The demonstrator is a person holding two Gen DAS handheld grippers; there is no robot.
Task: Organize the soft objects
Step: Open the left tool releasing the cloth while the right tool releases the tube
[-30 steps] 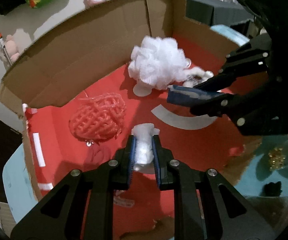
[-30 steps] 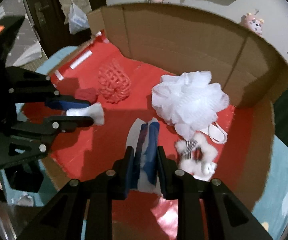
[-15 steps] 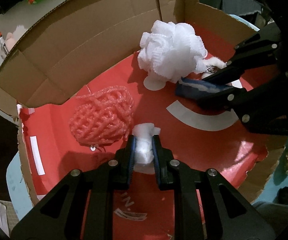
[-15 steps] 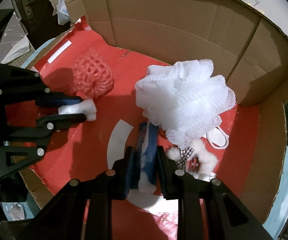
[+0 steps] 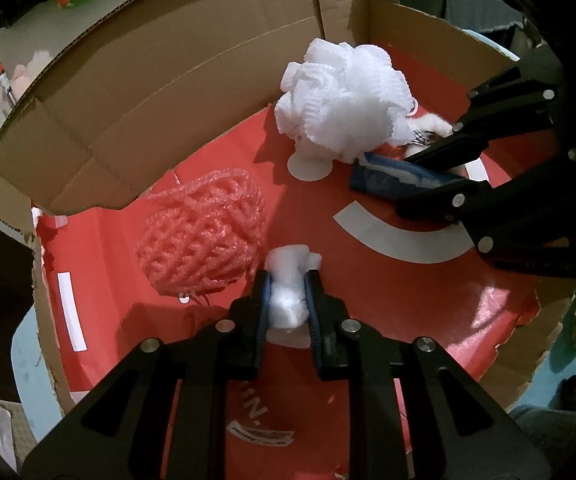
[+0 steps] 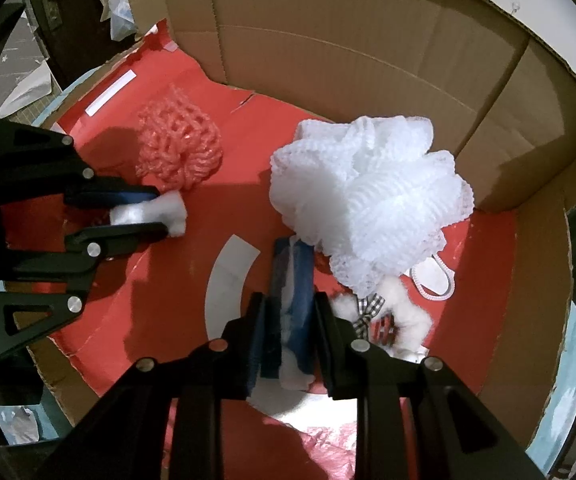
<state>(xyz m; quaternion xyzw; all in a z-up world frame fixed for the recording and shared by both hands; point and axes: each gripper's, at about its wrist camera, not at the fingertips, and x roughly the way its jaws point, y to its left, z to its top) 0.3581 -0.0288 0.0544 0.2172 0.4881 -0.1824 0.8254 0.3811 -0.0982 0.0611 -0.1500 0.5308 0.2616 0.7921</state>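
The left claw (image 5: 288,296) is nearly closed, its blue-lined pads pinching a small white wad (image 5: 290,280) that looks like cotton stuffing; the fluffy end pokes out past the fingertips. It hangs low over the red floor of an open cardboard box (image 5: 159,92), just beside a pink net (image 5: 203,240), a loose ball of foam mesh with an open lattice weave. The wad's tip is close to the net, though whether they touch is hard to tell.

The right claw (image 6: 290,320) is also narrowly set, clamped on a flat blue pouch (image 6: 292,280) with white padding showing at its edges. The pouch stands on edge between the pads and juts forward toward a white puff (image 6: 364,200), a big ruffled ball of fine netting that sits near the middle of the box. The pouch's far end lies just beside the puff's lower edge.

Right of the pouch, half under the puff, lies a small white plush (image 6: 404,316) with a checked bow. A white looped cord (image 6: 434,280) curls on the floor beside it.

The box walls are plain brown corrugated board; the floor is glossy red with white curved markings. A pale blue desk (image 6: 568,360) shows beyond the box's edge.
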